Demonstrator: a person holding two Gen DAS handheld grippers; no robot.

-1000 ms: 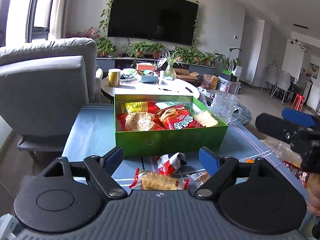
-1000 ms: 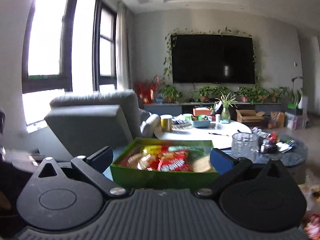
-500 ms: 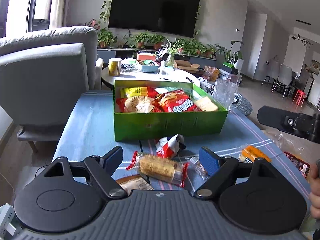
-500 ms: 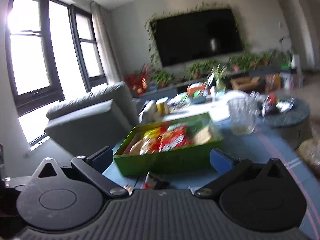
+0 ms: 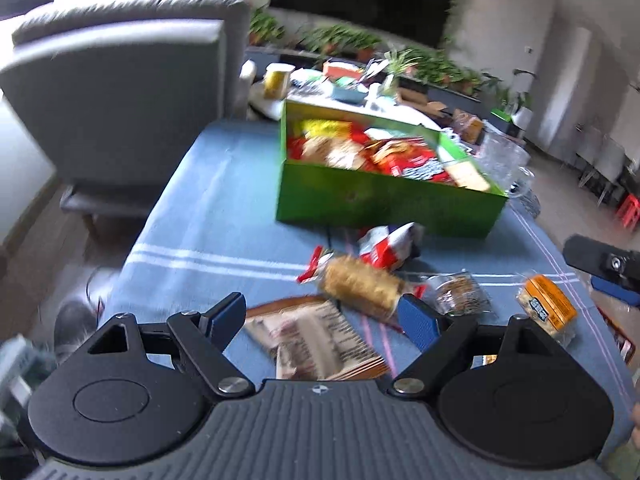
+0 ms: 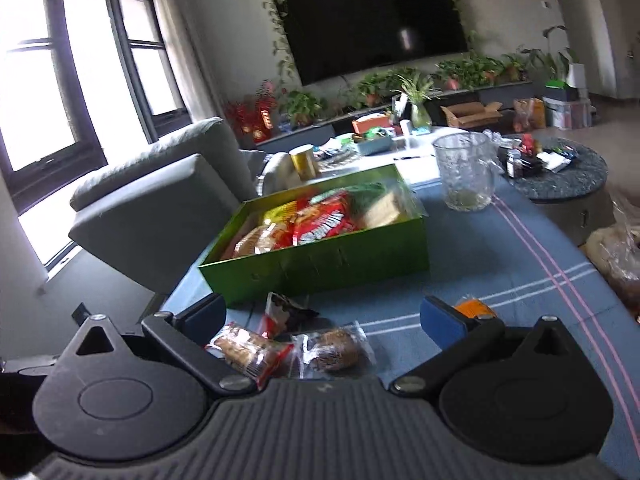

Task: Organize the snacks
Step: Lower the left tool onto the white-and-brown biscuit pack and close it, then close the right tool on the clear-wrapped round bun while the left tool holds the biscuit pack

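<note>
Both grippers hang over the near edge of a table with a blue striped cloth (image 5: 224, 208). The left gripper (image 5: 324, 320) has its fingers spread apart with nothing pinched; a brown flat packet (image 5: 320, 340) lies on the cloth right below the gap. Just past it sits a long biscuit pack with red ends (image 5: 360, 286), and beside that a clear-wrapped dark cookie (image 5: 456, 294) and an orange-labelled snack (image 5: 546, 310) further right. A crumpled red and white wrapper (image 5: 386, 244) lies between those and the box.

The right gripper (image 6: 324, 320) also has its fingers apart and empty, and it pokes into the left camera's view at the right edge. Under it you can see the same biscuit pack and cookie.

Behind the loose snacks is the green box (image 6: 340, 260), already holding several packets, red ones on top. A clear glass jug (image 6: 464, 172) stands behind the box's right corner. A grey armchair (image 6: 160, 208) sits off to the left, a round white table (image 6: 416, 156) with clutter beyond, then plants and a wall TV (image 6: 376, 20).
</note>
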